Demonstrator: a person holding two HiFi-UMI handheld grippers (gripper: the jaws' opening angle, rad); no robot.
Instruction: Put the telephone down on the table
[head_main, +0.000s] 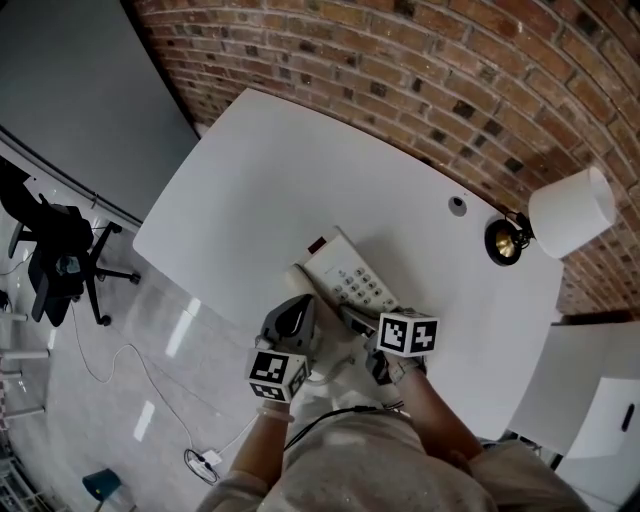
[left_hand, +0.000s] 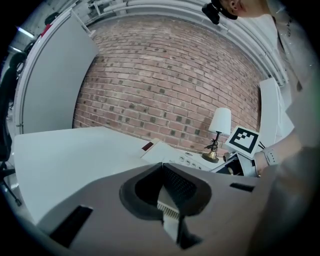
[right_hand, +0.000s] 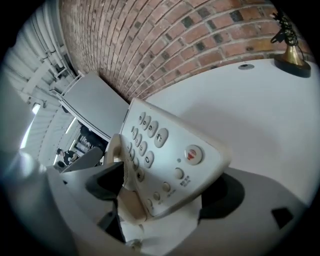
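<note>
A cream desk telephone (head_main: 345, 275) with grey keys and a red button lies on the white table (head_main: 260, 170), its handset along the left side. The telephone (right_hand: 165, 150) fills the right gripper view, near end tilted up between the jaws. My right gripper (head_main: 360, 322) stands open wide around that end; the pads flank the telephone without clearly pressing it. Just left of it my left gripper (head_main: 295, 315) is shut, jaws meeting with nothing held. In the left gripper view the telephone (left_hand: 170, 155) lies beyond the closed tips (left_hand: 162, 170).
A white-shaded lamp (head_main: 570, 212) on a brass base (head_main: 505, 240) stands at the table's right, by the brick wall. A cable hole (head_main: 457, 206) sits near it. A black office chair (head_main: 60, 260) and floor cables lie left of the table.
</note>
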